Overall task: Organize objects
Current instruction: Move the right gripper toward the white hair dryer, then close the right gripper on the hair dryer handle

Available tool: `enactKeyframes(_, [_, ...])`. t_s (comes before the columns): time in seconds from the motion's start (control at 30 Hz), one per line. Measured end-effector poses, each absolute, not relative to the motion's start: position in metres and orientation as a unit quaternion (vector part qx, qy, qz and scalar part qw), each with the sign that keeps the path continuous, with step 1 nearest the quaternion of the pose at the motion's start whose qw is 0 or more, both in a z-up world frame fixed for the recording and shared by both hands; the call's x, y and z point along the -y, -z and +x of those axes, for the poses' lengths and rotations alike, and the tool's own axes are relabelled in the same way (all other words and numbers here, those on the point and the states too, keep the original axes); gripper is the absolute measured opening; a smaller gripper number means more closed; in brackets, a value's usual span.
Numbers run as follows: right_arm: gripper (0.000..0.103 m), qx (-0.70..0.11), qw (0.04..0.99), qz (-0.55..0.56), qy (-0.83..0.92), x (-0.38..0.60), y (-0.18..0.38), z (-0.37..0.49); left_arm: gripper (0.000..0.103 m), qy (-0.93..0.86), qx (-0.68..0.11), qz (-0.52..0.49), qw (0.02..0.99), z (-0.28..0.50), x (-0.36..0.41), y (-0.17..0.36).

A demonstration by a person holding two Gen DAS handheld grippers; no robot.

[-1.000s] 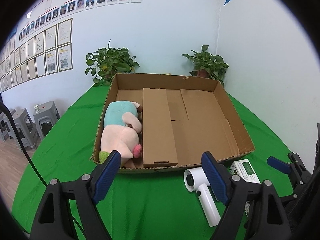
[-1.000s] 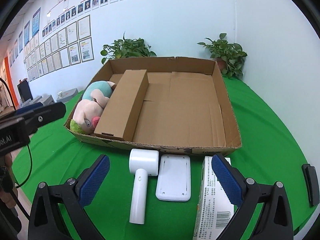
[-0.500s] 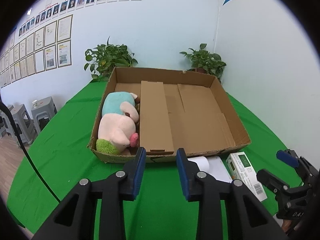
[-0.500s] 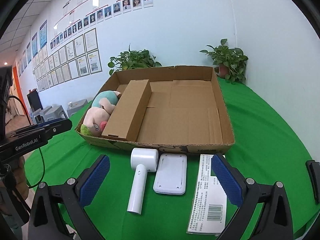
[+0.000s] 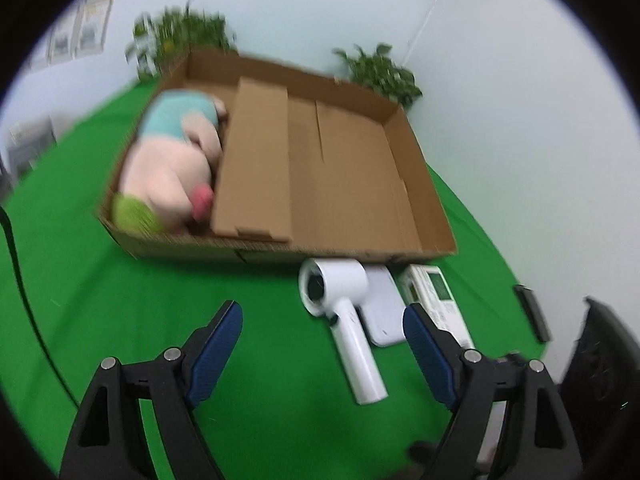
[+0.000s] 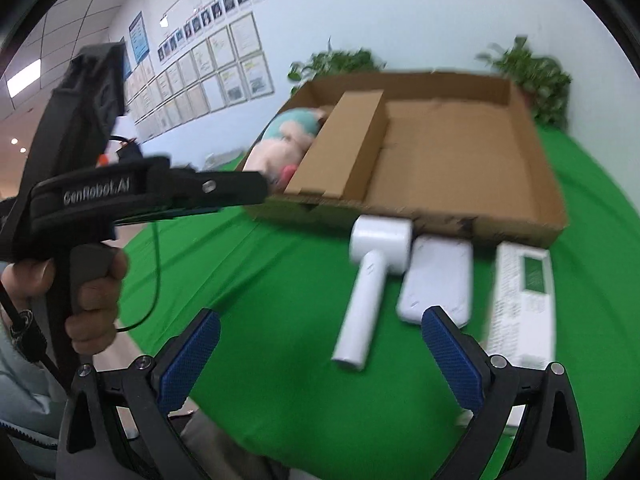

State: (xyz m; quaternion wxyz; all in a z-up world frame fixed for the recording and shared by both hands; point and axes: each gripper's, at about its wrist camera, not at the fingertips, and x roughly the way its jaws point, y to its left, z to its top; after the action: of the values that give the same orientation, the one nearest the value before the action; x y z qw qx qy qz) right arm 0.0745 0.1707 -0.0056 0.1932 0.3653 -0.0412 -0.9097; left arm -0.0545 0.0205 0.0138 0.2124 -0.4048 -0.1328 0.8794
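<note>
Green table (image 5: pixel 120 320), cardboard tray (image 5: pixel 424 184), white dryer (image 5: pixel 348 320)

Motion blur smears the plush toy (image 5: pixel 168 168) inside the cardboard tray (image 5: pixel 424 184), so its features cannot be told. Behind the tray, the potted plants (image 5: pixel 180 36) are streaked. In front of the tray, print on the white carton (image 6: pixel 524 300) is unreadable, its near end hidden behind a gripper finger (image 6: pixel 456 364).
</note>
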Motion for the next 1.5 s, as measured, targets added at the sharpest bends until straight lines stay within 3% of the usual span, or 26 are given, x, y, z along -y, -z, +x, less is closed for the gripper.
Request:
enactKeyframes(0.17, [0.088, 0.030, 0.170, 0.408, 0.897, -0.156, 0.030, 0.048, 0.082, -0.832, 0.162, -0.468, 0.249, -0.088, -0.030, 0.023])
enactKeyframes(0.33, [0.070, 0.012, 0.153, 0.435, 0.887, -0.143, 0.047, 0.032, 0.081, -0.774, 0.202, -0.500, 0.331, -0.107, -0.047, 0.045])
enactKeyframes(0.37, [0.063, 0.011, 0.152, 0.441, 0.885, -0.141, 0.050, 0.030, 0.081, -0.759, 0.220, -0.513, 0.334, -0.114, -0.049, 0.054])
enactKeyframes(0.47, [0.058, -0.006, 0.143, 0.443, 0.885, -0.132, 0.058, 0.025, 0.081, -0.748, 0.237, -0.523, 0.332, -0.122, -0.052, 0.064])
enactKeyframes(0.57, [0.037, -0.014, 0.138, 0.444, 0.885, -0.127, 0.060, 0.020, 0.081, -0.738, 0.249, -0.525, 0.343, -0.123, -0.057, 0.068])
enactKeyframes(0.63, [0.030, -0.020, 0.134, 0.446, 0.885, -0.125, 0.063, 0.017, 0.081, -0.737, 0.249, -0.526, 0.344, -0.122, -0.059, 0.069])
enactKeyframes(0.97, [0.028, -0.022, 0.137, 0.454, 0.880, -0.118, 0.069, 0.020, 0.077, -0.727, 0.246, -0.544, 0.339, -0.118, -0.065, 0.078])
enactKeyframes(1.27, [0.027, -0.046, 0.132, 0.464, 0.875, -0.117, 0.073, 0.020, 0.055, -0.721, 0.250, -0.563, 0.317, -0.130, -0.074, 0.092])
enactKeyframes(1.37, [0.028, -0.043, 0.128, 0.465, 0.875, -0.117, 0.075, 0.014, 0.031, -0.729, 0.238, -0.572, 0.292, -0.131, -0.073, 0.095])
enactKeyframes(1.5, [0.033, -0.002, 0.129, 0.484, 0.865, -0.121, 0.085, -0.001, 0.030, -0.726, 0.243, -0.576, 0.286, -0.129, -0.074, 0.097])
